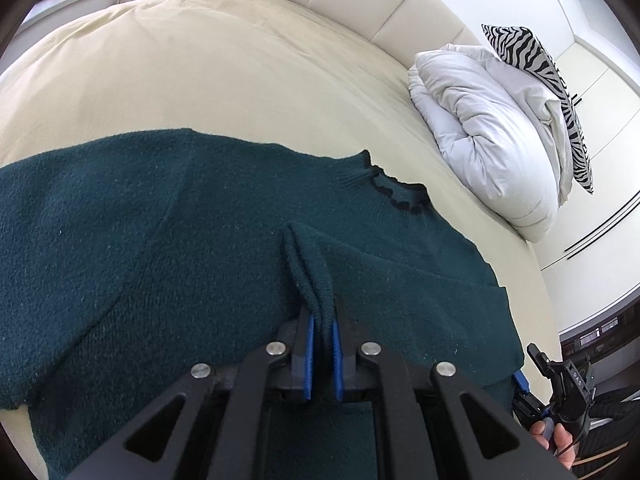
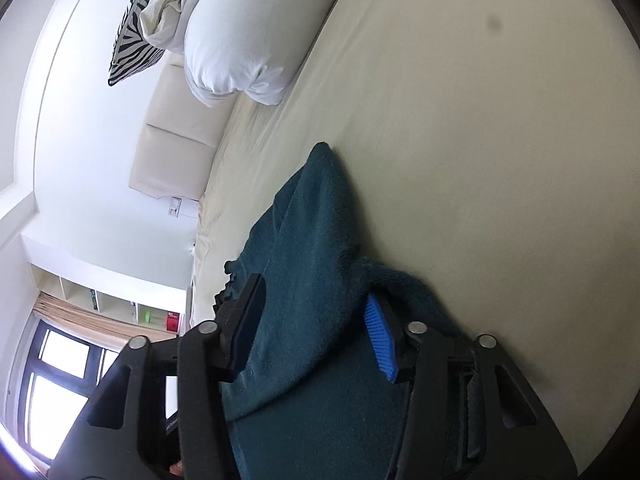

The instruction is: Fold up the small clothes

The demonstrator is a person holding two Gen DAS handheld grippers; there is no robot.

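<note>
A dark green sweater is spread flat on the cream bed, near a white duvet. Its ribbed cuff is clamped between the fingers of the left gripper, which is angled downward. The right gripper is held low at the sweater's edge, fingers apart with fabric between them, unpressed.

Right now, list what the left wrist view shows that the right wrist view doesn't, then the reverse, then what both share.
Left wrist only: the left gripper shut on a sleeve cuff, and the sweater's frilled collar.
Right wrist only: the right gripper with jaws apart over the knit, a window, wall shelves.
Both: the green sweater, cream bed, white duvet, zebra pillow.
</note>
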